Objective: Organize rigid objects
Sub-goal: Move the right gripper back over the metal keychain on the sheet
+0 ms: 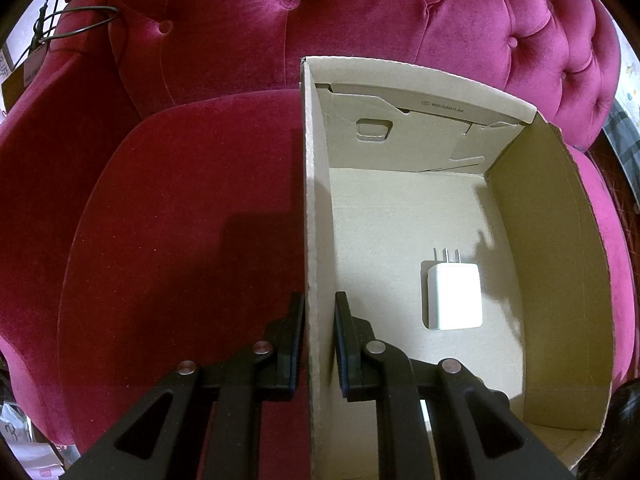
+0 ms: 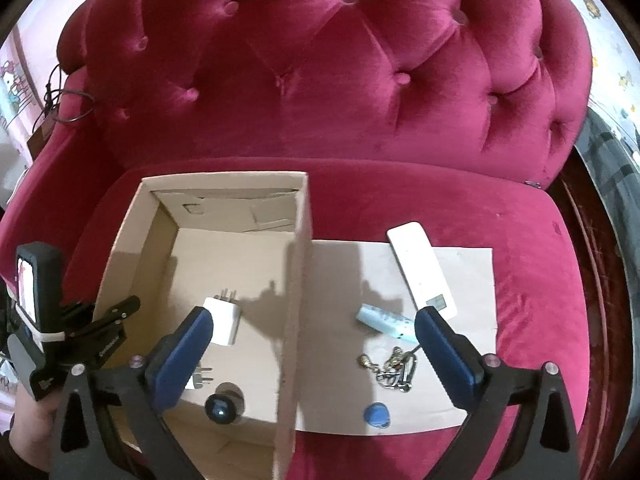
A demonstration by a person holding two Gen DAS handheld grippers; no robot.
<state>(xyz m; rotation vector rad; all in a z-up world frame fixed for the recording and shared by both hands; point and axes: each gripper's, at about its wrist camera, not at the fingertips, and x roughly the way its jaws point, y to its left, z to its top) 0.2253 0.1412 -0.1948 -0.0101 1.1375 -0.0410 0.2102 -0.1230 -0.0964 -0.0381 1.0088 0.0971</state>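
Note:
An open cardboard box (image 1: 560,240) stands on a red velvet sofa. My left gripper (image 1: 320,320) is shut on the box's left wall, one finger inside and one outside. A white charger (image 1: 452,296) lies flat on the box floor. In the right wrist view the box (image 2: 224,178) holds that charger (image 2: 224,320), a second white plug (image 2: 200,378) half hidden by my finger, and a black round object (image 2: 220,408). My right gripper (image 2: 316,324) hangs wide open above the box's right wall, holding nothing. The left gripper (image 2: 130,306) shows at the box's left wall.
A flat cardboard sheet (image 2: 472,280) lies right of the box with a white remote (image 2: 420,268), a light blue stick-shaped item (image 2: 384,322), a key chain (image 2: 394,368) and a small blue object (image 2: 376,414). The tufted sofa back (image 2: 320,60) rises behind. A cable (image 1: 80,20) hangs at far left.

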